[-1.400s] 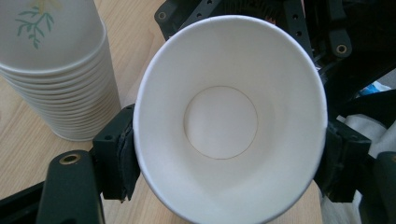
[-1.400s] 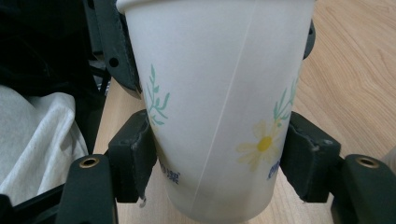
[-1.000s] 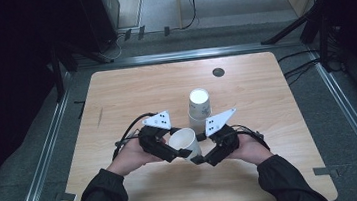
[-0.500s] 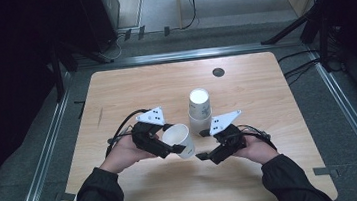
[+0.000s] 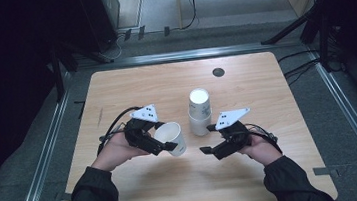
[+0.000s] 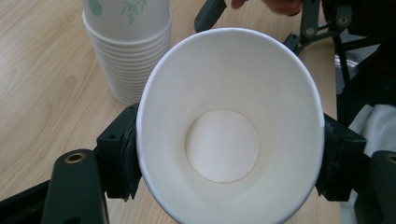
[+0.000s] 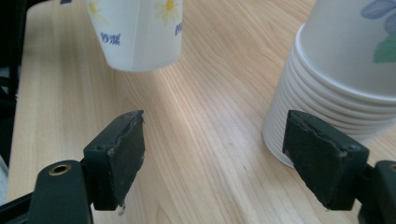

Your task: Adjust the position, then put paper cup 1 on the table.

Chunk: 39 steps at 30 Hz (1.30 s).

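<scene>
My left gripper (image 5: 164, 141) is shut on a single white paper cup (image 5: 175, 137) and holds it tilted just above the table. In the left gripper view both pads (image 6: 123, 158) press the cup's (image 6: 224, 102) sides, and its empty mouth faces the camera. A stack of upside-down paper cups (image 5: 199, 111) stands on the table just right of the held cup. My right gripper (image 5: 209, 138) is open beside the stack's near side. Its jaws have just been opening, and the right gripper view shows bare wood between the pads (image 7: 121, 154), with the stack (image 7: 345, 70) to the right.
The wooden table (image 5: 266, 91) has a small dark round hole (image 5: 218, 71) at its back right. Metal rails (image 5: 46, 149) run along both sides. Dark floor, cables and stands surround the table.
The two grippers have drawn apart. The right one has come off the cup and backed to the right with wider jaws; the left has shifted slightly left, still holding the cup.
</scene>
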Available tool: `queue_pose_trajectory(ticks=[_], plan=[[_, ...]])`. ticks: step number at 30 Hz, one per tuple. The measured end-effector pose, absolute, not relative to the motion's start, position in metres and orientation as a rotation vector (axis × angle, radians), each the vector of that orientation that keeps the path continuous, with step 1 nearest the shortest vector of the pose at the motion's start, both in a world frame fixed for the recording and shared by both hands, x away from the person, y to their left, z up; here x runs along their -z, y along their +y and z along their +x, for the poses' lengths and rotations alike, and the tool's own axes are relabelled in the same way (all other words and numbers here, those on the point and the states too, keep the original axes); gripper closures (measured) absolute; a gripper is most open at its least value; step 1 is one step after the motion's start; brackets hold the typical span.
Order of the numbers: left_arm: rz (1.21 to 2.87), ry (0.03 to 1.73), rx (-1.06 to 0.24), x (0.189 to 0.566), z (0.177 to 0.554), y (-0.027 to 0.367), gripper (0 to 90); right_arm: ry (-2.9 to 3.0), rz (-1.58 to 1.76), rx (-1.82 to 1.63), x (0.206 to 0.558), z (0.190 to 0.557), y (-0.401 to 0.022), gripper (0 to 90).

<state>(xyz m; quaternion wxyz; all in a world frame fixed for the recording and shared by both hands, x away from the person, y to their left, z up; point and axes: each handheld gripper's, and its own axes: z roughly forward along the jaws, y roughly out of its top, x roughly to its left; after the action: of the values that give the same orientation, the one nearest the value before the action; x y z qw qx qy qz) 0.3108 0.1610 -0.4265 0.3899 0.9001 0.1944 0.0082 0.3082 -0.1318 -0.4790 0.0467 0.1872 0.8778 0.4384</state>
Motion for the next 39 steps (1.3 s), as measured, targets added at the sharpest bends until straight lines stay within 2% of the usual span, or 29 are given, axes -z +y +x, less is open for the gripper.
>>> queue_pose_trajectory(ticks=[16,39], plan=[[2.298,0.557,-0.091,0.428,0.320,0.186,24.8,2.628,0.674,-1.275,0.479,0.306,-0.148,21.3],[2.254,0.859,-0.229,0.438,0.346,0.268,24.8,2.617,0.692,-1.247,0.482,0.314,-0.158,21.2]])
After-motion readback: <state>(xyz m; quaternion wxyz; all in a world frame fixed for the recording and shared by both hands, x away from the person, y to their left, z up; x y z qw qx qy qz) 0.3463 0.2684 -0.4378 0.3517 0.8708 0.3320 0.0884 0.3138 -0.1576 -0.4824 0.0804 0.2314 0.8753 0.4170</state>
